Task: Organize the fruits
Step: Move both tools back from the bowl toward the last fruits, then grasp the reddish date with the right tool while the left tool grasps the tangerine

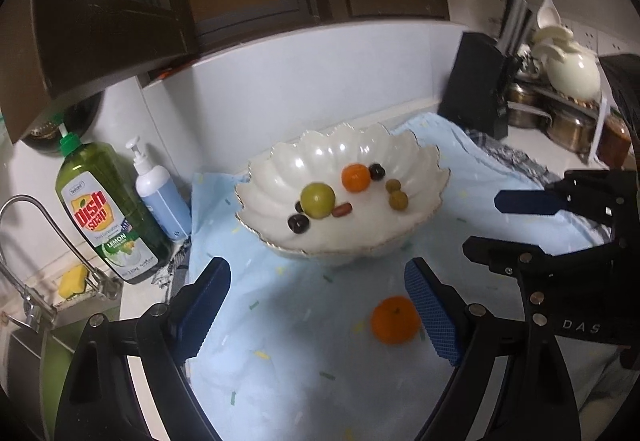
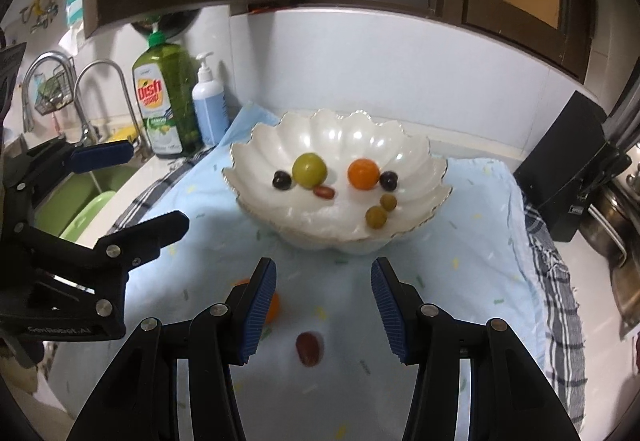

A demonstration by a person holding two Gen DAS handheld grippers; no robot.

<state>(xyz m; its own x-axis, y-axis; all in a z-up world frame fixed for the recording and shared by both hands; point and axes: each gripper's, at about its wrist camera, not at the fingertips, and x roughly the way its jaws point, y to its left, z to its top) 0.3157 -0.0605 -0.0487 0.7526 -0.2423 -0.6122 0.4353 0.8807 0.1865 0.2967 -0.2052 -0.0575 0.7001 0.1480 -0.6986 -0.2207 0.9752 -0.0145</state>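
Note:
A white scalloped bowl (image 1: 416, 181) (image 2: 424, 169) stands on a light blue cloth and holds several small fruits: a green one (image 1: 317, 200) (image 2: 309, 170), an orange one (image 1: 355, 178) (image 2: 363, 174), dark grapes, a red grape and two olive-green ones. A loose orange (image 1: 395, 320) lies on the cloth just inside my left gripper's (image 1: 320, 313) right finger; it is partly hidden behind my right gripper's left finger (image 2: 274, 305). A loose red grape (image 2: 309, 349) lies between the fingers of my right gripper (image 2: 324, 309). Both grippers are open and empty.
A green dish soap bottle (image 1: 106, 207) (image 2: 168, 101) and a white pump bottle (image 1: 160, 193) (image 2: 209, 101) stand left of the bowl, beside the sink and tap (image 1: 24, 241). A black box (image 1: 474, 89) (image 2: 568, 165) and steel pots (image 1: 568, 121) stand at the right.

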